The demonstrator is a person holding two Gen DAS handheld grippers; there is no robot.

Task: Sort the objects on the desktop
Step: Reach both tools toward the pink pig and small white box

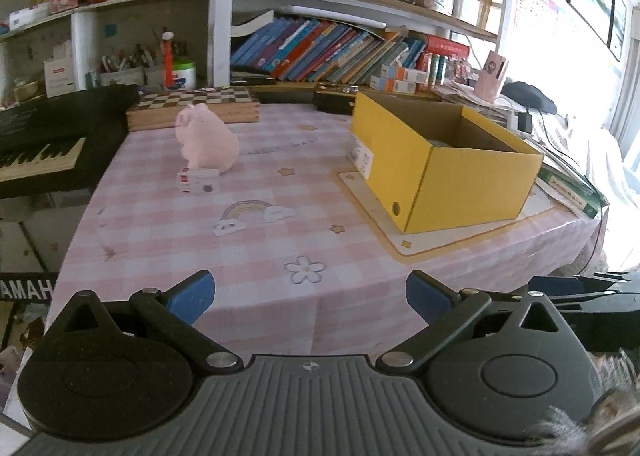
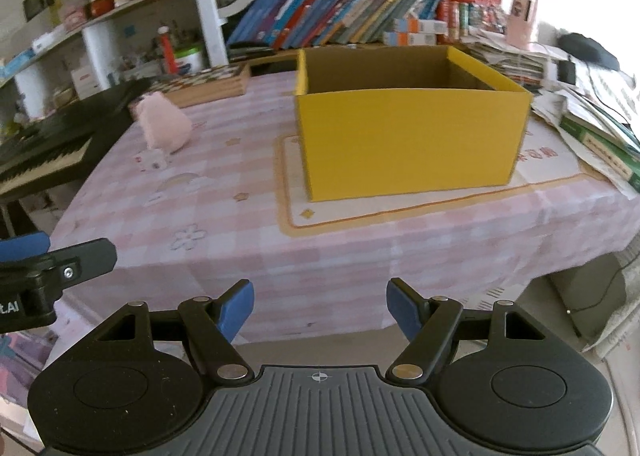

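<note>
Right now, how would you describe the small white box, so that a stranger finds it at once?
Start at the table with the pink checked cloth. On its left part sits a pink plush pig, far from the yellow box. The small white box lies directly in front of the pig: flat, white, with a red mark.

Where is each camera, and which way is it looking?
Left wrist: sits on the left gripper, looks down across the table at the pig; its open blue fingers show.
Right wrist: sits on the right gripper, faces the box; its open fingers show.
Both share the pig, box, table and bookshelf.
</note>
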